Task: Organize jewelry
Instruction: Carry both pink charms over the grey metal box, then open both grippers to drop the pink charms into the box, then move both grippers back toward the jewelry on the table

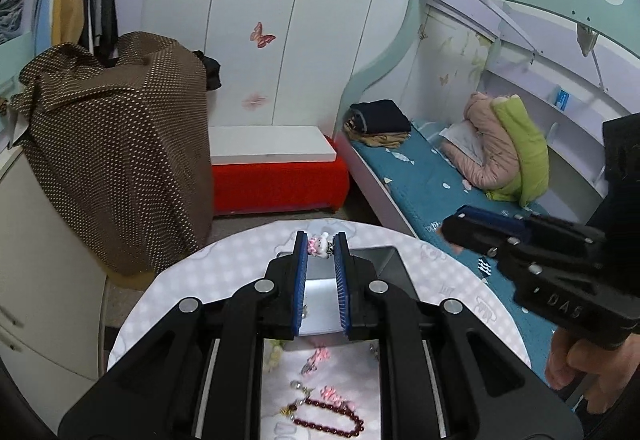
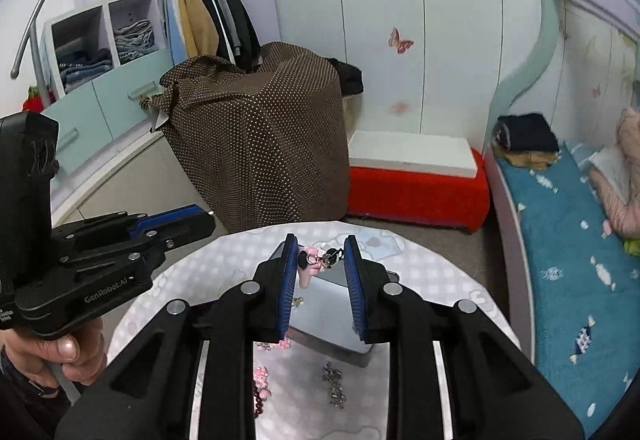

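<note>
In the left wrist view my left gripper [image 1: 321, 240] is shut on a small pink-and-white charm [image 1: 319, 246] pinched at its fingertips, above a shiny metal tray [image 1: 384, 260]. In the right wrist view my right gripper [image 2: 321, 245] is shut on a charm with a black disc, a ring and a metal clasp [image 2: 320, 258], which spans the gap between its blue pads. Both hang over the tray [image 2: 332, 324] on a round table [image 2: 432, 272]. A dark red bead bracelet [image 1: 328, 420], pink clips [image 1: 316, 358] and a silver chain [image 2: 334, 384] lie on the cloth below.
The right gripper [image 1: 452, 228] shows from the side at the right of the left wrist view, a hand under it. A brown dotted cover [image 1: 120, 144], a red bench [image 1: 276, 180] and a bed with a blue mattress [image 1: 420, 176] surround the table.
</note>
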The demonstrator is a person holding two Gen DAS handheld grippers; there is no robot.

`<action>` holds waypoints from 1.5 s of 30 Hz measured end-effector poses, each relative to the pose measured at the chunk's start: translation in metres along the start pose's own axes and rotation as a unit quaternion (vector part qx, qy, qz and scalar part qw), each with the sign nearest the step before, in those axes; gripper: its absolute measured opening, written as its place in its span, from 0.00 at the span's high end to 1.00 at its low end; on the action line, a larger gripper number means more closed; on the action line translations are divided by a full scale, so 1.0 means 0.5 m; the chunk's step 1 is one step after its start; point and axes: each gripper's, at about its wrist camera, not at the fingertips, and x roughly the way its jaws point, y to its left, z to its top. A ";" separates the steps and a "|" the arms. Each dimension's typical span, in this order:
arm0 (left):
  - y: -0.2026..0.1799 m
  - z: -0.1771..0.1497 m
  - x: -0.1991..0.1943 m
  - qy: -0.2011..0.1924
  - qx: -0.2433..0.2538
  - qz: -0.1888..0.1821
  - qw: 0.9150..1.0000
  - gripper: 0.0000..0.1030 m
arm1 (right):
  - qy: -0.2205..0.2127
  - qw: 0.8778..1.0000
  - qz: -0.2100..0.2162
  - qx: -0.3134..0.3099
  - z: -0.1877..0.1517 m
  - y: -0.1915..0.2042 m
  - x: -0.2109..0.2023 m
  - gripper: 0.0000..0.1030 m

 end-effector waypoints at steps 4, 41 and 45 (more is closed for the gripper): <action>-0.013 0.015 0.018 0.004 0.006 -0.006 1.000 0.87 | 0.009 1.000 0.011 0.015 0.005 -0.009 0.013 0.79; 0.050 0.006 0.007 -0.009 -0.034 0.064 0.997 0.08 | 0.023 0.993 -0.003 0.119 -0.006 -0.081 0.038 0.08; 0.054 0.000 -0.017 -0.016 -0.037 0.069 0.997 0.07 | 0.016 0.992 -0.003 0.123 -0.010 -0.086 0.023 0.08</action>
